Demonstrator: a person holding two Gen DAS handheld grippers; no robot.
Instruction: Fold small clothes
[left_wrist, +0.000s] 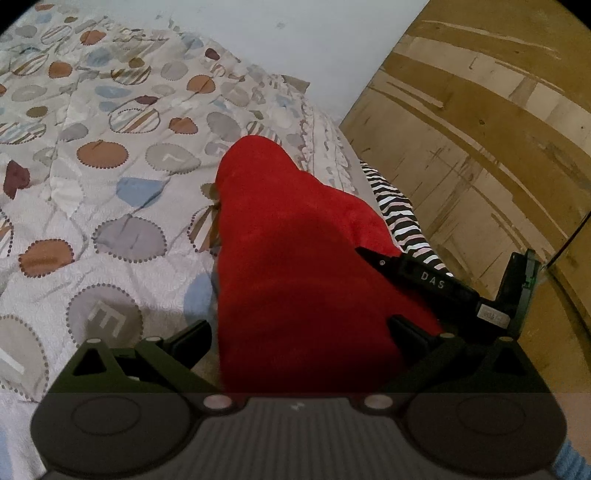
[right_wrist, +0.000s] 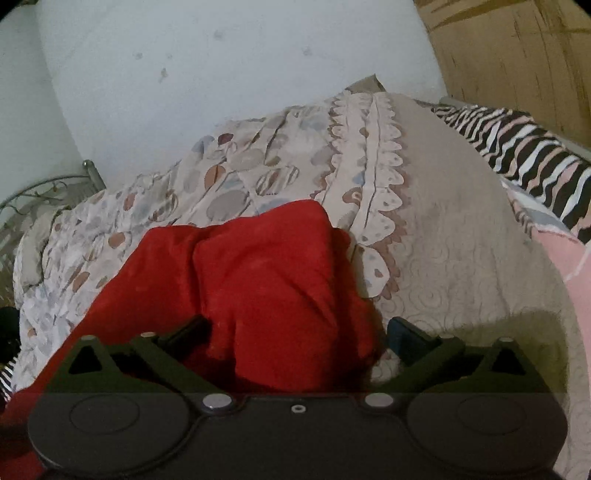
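The red cloth (left_wrist: 295, 258) was seen bunched on the bed (left_wrist: 110, 206), near its right edge, beside the wooden panel (left_wrist: 480, 129), with a zebra-striped fabric (left_wrist: 399, 218) just beyond it along that edge. In the left wrist view the left claw (left_wrist: 299, 332) stood with its jaws spread wide on either side of the cloth, which ran up between them; the pads did not appear to press on it, so it was judged open and holding nothing. The right claw (right_wrist: 299, 332) was likewise spread wide, with a raised fold of the cloth lying between its jaws but not pinched. In the left view a finger of the right claw, marked with letters, was seen resting at the cloth's right side. The step in hand was judged to be a fresh grip for a fold. It would be done best if the cloth were first spread flat, a true edge or corner were taken by each claw rather than a bunched ridge, only one layer were pinched, and the quilt beneath were left out of the grip. The cloth's outline, hems and kind could not be made out. Its near part was hidden behind both claw bodies, and its left portion was cut off at the lower left of the right view. Whether any fold had been completed could not be told.
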